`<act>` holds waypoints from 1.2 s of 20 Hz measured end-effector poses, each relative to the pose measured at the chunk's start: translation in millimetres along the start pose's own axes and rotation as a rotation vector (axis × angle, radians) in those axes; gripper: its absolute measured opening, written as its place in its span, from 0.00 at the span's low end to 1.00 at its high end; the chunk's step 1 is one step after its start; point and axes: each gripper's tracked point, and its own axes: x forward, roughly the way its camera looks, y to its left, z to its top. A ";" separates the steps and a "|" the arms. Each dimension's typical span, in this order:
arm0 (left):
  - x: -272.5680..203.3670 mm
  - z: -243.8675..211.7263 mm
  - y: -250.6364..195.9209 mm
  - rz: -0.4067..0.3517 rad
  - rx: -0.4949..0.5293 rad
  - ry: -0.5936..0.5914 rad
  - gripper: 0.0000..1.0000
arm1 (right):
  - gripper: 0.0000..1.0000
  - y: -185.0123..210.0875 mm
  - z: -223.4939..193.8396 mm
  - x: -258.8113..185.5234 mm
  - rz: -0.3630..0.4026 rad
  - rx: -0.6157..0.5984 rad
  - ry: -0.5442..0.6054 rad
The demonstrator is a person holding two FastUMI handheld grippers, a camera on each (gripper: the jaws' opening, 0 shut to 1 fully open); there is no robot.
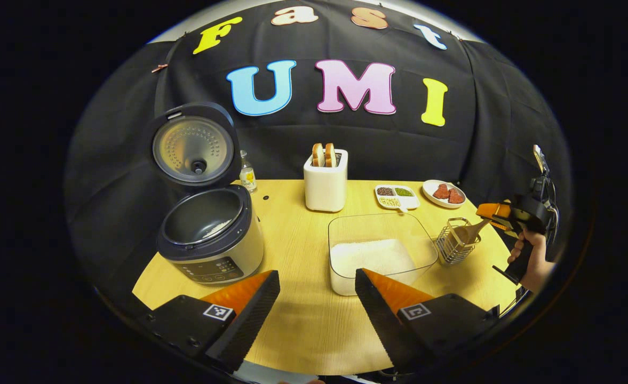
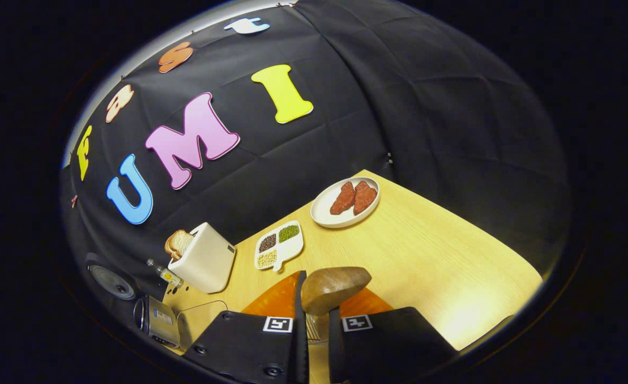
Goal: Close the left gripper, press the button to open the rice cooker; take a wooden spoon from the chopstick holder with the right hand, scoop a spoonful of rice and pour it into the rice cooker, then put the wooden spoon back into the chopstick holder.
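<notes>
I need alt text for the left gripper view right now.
The open rice cooker sits at left with rice inside. The right gripper holds the wooden spoon standing in the chopstick holder, beside a clear container of rice. The left gripper is open.

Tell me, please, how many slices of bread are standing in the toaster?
2: the first slice stands in the left slot of the toaster, the second slice right beside it in the other slot. Anything deeper inside the slots would be hidden.
</notes>
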 end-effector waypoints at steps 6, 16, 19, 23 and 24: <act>-8.5 9.2 32.2 -0.013 -0.009 -0.062 0.98 | 0.19 39.9 50.6 -22.2 0.028 -0.103 -0.090; -2.9 -6.4 117.2 -0.103 -0.088 -0.065 0.98 | 0.19 167.8 32.9 -62.8 0.158 -0.178 -0.130; 6.0 -5.2 134.3 -0.146 -0.148 -0.072 0.96 | 0.19 199.4 7.6 -56.2 0.196 -0.208 -0.103; 17.1 -8.8 142.8 -0.160 -0.184 -0.085 0.96 | 0.19 218.4 -29.2 -36.5 0.214 -0.298 -0.071; 18.9 -10.3 143.7 -0.159 -0.178 -0.090 0.96 | 0.19 219.7 -38.8 -30.5 0.216 -0.320 -0.056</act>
